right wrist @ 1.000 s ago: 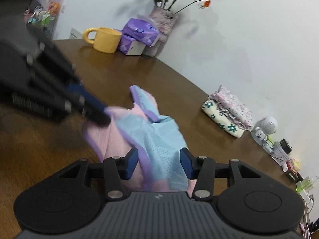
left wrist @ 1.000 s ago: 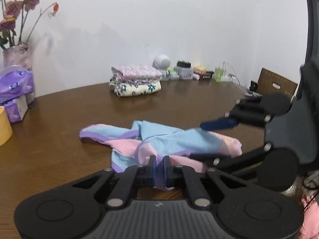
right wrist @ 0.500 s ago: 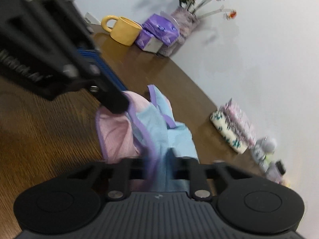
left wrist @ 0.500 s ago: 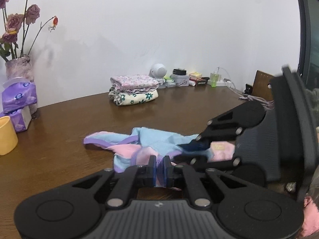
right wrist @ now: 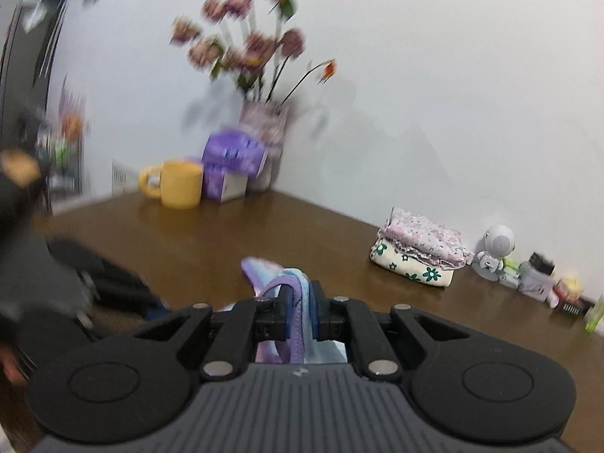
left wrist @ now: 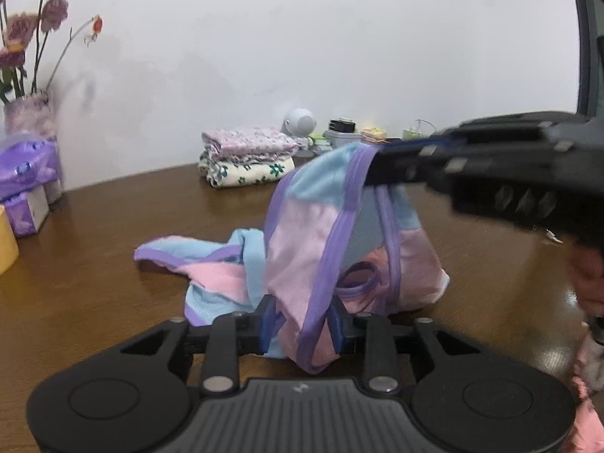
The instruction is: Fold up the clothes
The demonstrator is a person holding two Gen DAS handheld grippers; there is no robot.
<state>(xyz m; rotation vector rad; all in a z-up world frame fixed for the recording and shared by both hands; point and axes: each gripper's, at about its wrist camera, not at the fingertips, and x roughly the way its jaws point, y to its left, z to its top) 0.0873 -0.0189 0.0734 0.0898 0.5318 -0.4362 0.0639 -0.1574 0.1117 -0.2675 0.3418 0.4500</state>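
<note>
Pastel pink, blue and purple-trimmed knit garment [left wrist: 302,249]: part heaped on brown wooden tabletop [left wrist: 113,226], part lifted off it. Right tool [right wrist: 301,311]: fingers clamped tight on a purple-edged fold, holding it raised. Left tool [left wrist: 302,321]: near edge, jaws just parted to a narrow gap, cloth hanging between the blue pads; whether they press it cannot be told. Folded floral cloth stack [left wrist: 247,154]: far side, by the wall
</note>
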